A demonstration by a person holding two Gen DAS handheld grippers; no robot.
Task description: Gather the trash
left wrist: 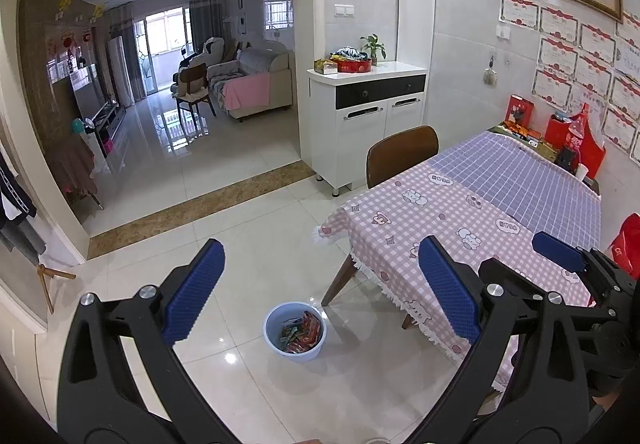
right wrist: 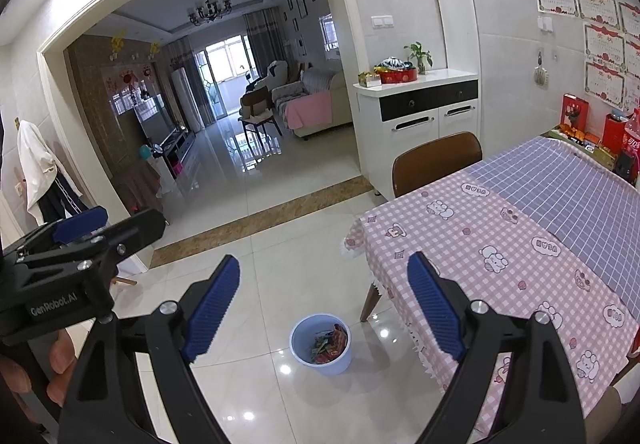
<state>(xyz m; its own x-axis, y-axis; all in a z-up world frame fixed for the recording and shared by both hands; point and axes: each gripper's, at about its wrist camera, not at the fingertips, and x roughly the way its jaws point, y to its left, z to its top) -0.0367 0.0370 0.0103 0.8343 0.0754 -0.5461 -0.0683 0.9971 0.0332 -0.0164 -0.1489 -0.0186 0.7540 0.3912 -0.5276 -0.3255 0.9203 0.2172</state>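
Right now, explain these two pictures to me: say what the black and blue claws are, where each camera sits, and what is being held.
The claws are hand-held two-finger grippers, one in each of a person's hands, each with a camera looking along its fingers. One picture looks out from the left gripper, the other from the right gripper. Both stand open and hold nothing. On the white tiled floor below sits a round light blue plastic bin with colourful wrappers inside. Beside it stands a table under a pink checked cloth.
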